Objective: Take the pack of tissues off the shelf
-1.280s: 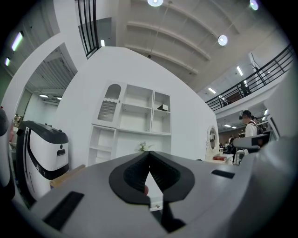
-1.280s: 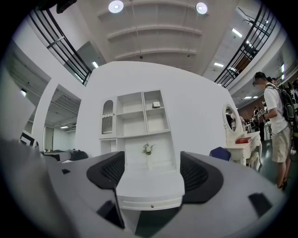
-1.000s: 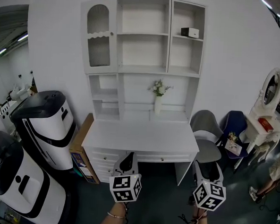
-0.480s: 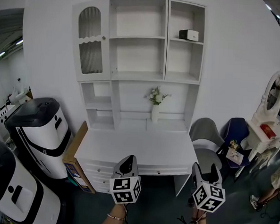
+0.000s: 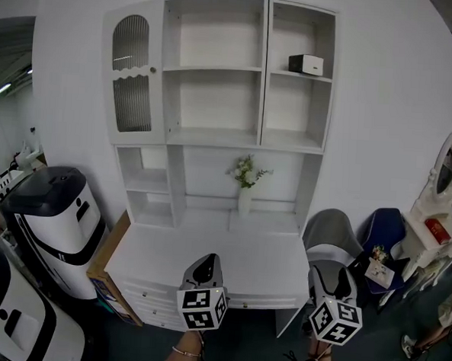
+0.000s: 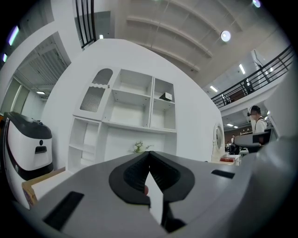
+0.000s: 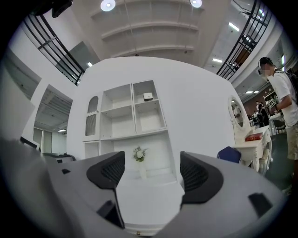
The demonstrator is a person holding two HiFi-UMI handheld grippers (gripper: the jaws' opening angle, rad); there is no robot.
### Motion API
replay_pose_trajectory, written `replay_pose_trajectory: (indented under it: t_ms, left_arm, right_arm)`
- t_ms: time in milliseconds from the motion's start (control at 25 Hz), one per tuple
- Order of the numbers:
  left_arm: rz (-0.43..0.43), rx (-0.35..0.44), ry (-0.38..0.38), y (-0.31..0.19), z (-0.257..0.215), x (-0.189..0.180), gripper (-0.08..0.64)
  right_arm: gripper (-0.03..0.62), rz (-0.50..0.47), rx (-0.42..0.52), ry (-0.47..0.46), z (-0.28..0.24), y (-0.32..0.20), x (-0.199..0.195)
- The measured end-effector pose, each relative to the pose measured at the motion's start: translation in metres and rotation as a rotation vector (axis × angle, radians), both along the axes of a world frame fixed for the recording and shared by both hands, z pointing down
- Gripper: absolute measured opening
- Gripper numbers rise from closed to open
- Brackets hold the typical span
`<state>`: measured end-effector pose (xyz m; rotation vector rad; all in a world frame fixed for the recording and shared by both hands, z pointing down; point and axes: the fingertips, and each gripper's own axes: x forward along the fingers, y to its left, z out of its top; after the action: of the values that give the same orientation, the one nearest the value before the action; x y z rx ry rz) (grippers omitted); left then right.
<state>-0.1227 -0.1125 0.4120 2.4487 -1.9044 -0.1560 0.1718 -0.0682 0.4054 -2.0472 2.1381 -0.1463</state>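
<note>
Right gripper (image 5: 333, 275) is held level in front of the desk (image 5: 161, 248), its jaws spread wide with nothing between them. Beside it, the left gripper (image 5: 205, 265) is held with its jaws pressed together, also empty.

The pack of tissues (image 5: 306, 64) is seen on the top board of the right-hand column of the shelf unit (image 5: 213, 141). It lies flat, high above both grippers and well apart from them, with a dark end turned left and a white face turned forward.

The pack is judged to be light and soft. Its sides are expected to give under pressure, and a smooth wrapper may be slippery, though the material cannot be told from here. A hold across the two short sides, near the middle, is advised. Gentle closing is called for so that the pack is neither crushed nor pushed back along the board.
</note>
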Motion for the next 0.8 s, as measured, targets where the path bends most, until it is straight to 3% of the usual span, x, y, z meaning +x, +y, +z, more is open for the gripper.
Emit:
replay_pose_trajectory:
  t_ms: [320,520,800]
  left_arm:
    - [-0.021,0.010,0.007,-0.053,-0.008,0.020,0.017]
    - [-0.033,-0.025,-0.009,-0.074,0.003,0.022,0.017]
    - [-0.029,-0.040,-0.014,-0.115,0.012,0.025,0.017]
  right_arm:
    - [0.365,-0.029,0.011,0.010,-0.010,-0.060,0.022]
    - [0.365,-0.044,0.027,-0.001,-0.018,-0.088,0.026]
    - [0.365,-0.058,-0.013,-0.003,0.000,-0.126,0.022]
